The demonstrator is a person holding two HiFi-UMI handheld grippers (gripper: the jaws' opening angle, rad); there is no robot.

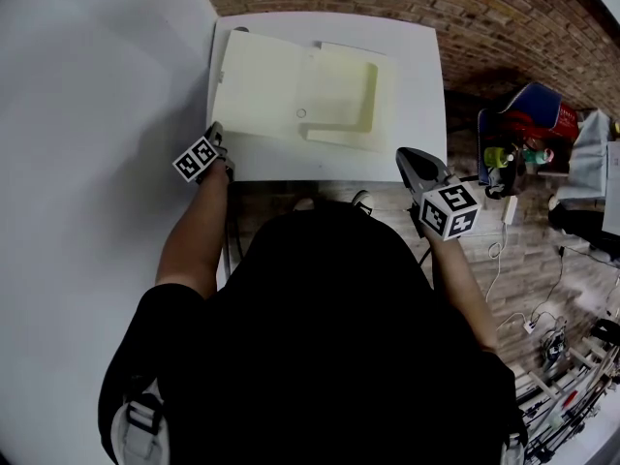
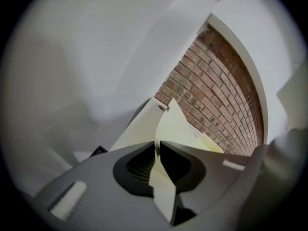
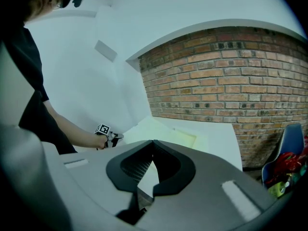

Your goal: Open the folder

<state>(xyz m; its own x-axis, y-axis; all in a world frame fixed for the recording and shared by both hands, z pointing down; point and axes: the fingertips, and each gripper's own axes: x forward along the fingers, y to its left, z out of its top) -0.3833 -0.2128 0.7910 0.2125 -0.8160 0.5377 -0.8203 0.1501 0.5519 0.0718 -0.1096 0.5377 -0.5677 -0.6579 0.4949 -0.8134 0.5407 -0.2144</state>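
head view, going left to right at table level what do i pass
left gripper at the table's left front corner → folder lying on the table → right gripper near the right front corner → blue chair loaded with clutter

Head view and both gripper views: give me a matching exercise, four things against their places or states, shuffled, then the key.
Things:
1. folder
2. left gripper
3. right gripper
4. blue chair

Places or states:
A. jaws together, nothing between them
B. lies on the white table
C. stands off to the table's right
D. clamped on a pale yellow flap

Pairs: 1-B; 2-D; 3-A; 4-C
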